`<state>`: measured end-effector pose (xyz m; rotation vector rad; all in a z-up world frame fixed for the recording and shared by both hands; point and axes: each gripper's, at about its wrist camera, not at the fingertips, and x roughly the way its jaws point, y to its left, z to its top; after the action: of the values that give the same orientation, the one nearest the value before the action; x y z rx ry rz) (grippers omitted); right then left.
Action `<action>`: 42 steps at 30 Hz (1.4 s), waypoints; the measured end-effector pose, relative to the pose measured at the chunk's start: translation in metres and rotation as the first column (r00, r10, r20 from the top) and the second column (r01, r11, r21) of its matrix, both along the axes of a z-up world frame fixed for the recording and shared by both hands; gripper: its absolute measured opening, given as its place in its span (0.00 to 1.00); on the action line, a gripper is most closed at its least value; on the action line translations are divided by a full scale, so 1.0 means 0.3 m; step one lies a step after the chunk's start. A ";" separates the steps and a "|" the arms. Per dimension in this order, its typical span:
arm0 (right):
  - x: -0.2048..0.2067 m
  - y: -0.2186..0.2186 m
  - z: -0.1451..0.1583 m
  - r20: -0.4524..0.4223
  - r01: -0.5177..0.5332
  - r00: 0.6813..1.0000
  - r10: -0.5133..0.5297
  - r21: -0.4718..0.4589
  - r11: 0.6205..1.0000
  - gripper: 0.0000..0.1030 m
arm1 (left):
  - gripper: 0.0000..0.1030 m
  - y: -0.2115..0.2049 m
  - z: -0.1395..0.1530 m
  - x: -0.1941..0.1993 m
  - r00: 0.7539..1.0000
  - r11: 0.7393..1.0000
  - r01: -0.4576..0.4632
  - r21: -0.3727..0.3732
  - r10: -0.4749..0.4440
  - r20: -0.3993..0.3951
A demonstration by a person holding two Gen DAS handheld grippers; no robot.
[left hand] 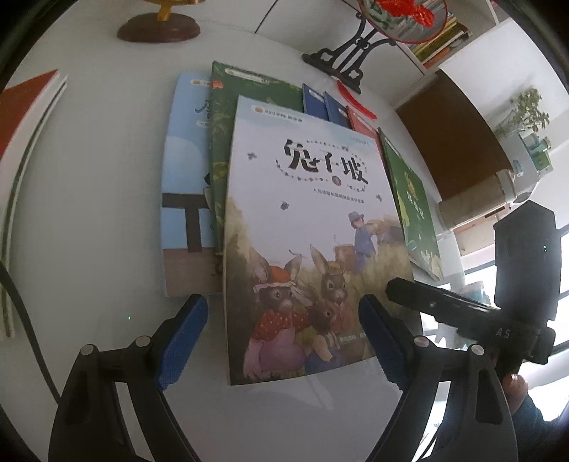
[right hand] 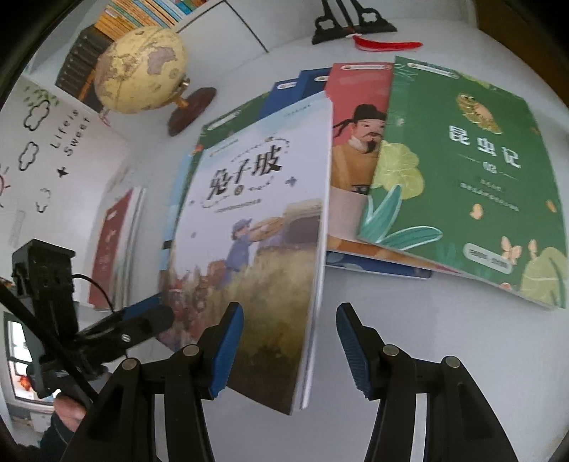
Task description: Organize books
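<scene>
A rabbit book (left hand: 306,227) lies on top of a loose spread of books on the white tabletop (left hand: 99,213), filling the middle of the left wrist view. The left tongs (left hand: 284,341) stand wide at the bottom of that frame, one blue pad on each side of the book's near end; the left pad is over bare tabletop and the right pad over the cover's lower right corner, and whether either touches the book cannot be told. In the right wrist view the right tongs (right hand: 290,350) stand partly apart, empty, straddling the book's right edge near its lower corner: the left pad is over the cover, the right pad over bare tabletop, with no clear contact. To the right in that view a green book (right hand: 469,184) overlaps a red book (right hand: 355,142), with blue books (right hand: 295,92) beneath and behind. In the left wrist view a pale blue book (left hand: 185,177) and another green one peek out at the left of the rabbit book. A globe (right hand: 142,71) on a wooden base stands in the upper left of the right wrist view, a black stand (right hand: 352,21) with a red tassel at the top, and a red-covered book (left hand: 25,103) lies apart at the far left of the left wrist view.
</scene>
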<state>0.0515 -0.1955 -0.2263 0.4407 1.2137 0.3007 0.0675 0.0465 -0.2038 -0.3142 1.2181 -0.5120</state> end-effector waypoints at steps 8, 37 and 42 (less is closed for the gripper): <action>-0.020 0.047 0.018 0.070 -0.010 0.997 0.014 -0.050 0.999 0.41 | 0.41 -0.023 0.020 -0.026 0.999 0.994 0.024 0.102 -0.028 0.046; -0.184 0.110 0.280 0.338 -0.096 0.926 0.169 -0.222 0.970 0.25 | 0.27 -0.160 0.352 -0.235 0.866 0.961 0.055 0.270 -0.181 0.466; -0.240 0.149 0.405 0.426 -0.140 0.872 0.239 -0.251 0.958 0.25 | 0.27 -0.126 0.482 -0.343 0.827 0.955 -0.055 0.292 -0.120 0.549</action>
<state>-0.0207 -0.1508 -0.1048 0.0512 0.8151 0.4127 -0.0354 0.0089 -0.0594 0.1192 0.7021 -0.4022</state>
